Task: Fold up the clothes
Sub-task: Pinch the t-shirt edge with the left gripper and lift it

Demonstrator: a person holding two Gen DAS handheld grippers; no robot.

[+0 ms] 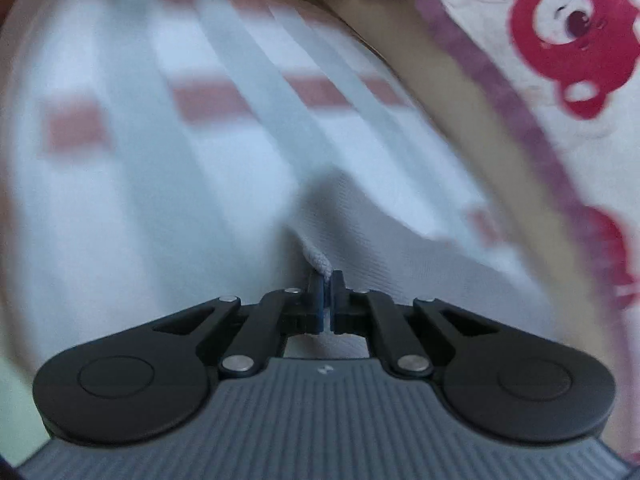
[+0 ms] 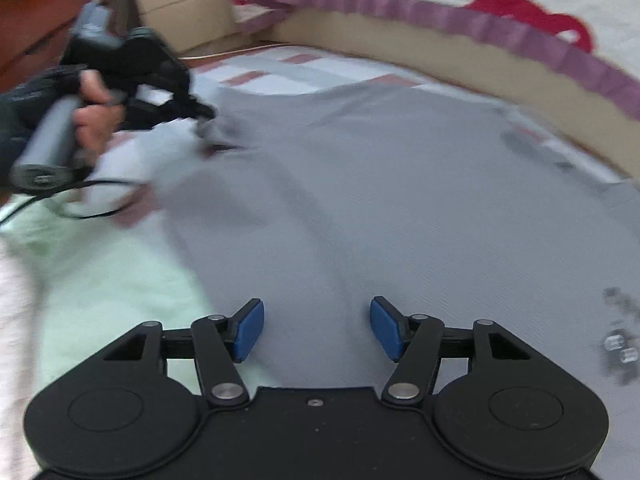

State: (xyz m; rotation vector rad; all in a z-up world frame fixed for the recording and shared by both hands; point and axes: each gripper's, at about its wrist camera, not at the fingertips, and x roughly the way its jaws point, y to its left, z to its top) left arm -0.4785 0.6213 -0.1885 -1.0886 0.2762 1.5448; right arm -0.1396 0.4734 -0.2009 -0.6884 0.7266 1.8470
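A light grey garment [image 2: 360,180] lies spread on the striped bed sheet. My left gripper [image 1: 328,280] is shut on a ribbed edge of this grey garment [image 1: 320,258], and the cloth rises in a fold from the jaws. The right wrist view shows the same left gripper [image 2: 202,118] at the upper left, held by a hand [image 2: 96,112], pinching the garment's far left edge. My right gripper [image 2: 316,322] hangs open just above the near part of the garment. Nothing is between its blue pads [image 2: 250,330].
The sheet [image 1: 160,120] is white with grey and pink-red bands. A cream quilt with red bear prints and a purple frill [image 2: 460,12] bounds the far side and the right. A pale green cloth [image 2: 100,280] lies at the near left. A beige drawer unit [image 2: 180,4] stands behind.
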